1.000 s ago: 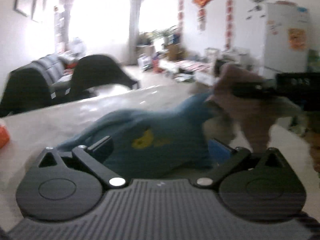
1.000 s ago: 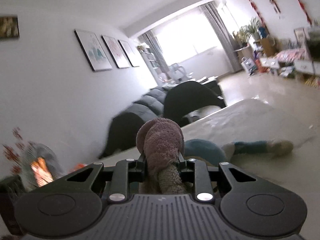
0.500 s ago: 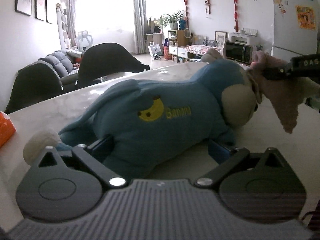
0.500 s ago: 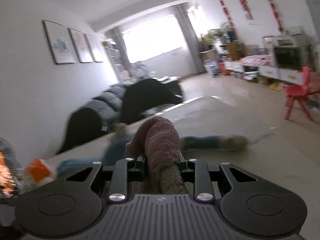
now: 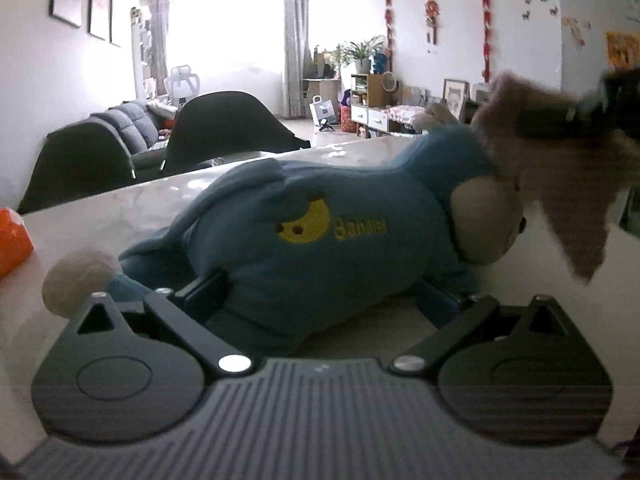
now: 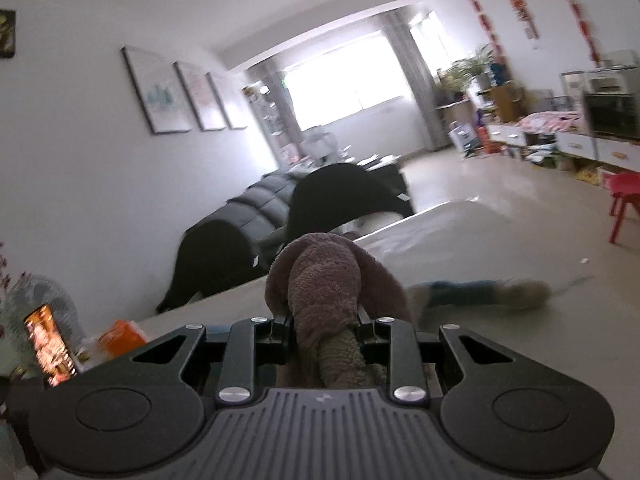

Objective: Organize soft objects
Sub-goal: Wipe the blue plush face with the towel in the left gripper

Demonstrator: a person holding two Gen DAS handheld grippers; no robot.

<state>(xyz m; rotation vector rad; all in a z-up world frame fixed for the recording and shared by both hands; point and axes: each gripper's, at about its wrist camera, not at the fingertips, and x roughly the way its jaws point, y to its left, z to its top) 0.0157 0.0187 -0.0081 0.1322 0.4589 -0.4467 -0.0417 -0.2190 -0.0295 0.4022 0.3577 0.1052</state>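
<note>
A blue plush monkey (image 5: 320, 232) with a yellow banana logo lies on its side on the pale table (image 5: 120, 212). My left gripper (image 5: 320, 300) stands open at table level, its fingers wide apart on either side of the monkey's lower body. My right gripper (image 6: 324, 328) is shut on a brown plush toy (image 6: 324, 276). In the left wrist view that brown toy (image 5: 568, 208) hangs from the right gripper (image 5: 580, 116) just right of the monkey's head. The monkey's blue arm (image 6: 464, 292) shows beyond the brown toy.
An orange object (image 5: 12, 240) sits at the table's left edge. Two black chairs (image 5: 224, 132) stand behind the table's far side, with a dark sofa (image 6: 256, 208) beyond. A fan (image 6: 40, 300) stands at the left, a red chair (image 6: 624, 196) on the floor at the right.
The left view steadied after a blurred swing and now sits low against the monkey. The right gripper lifted the brown toy a little higher beside the monkey's head.
</note>
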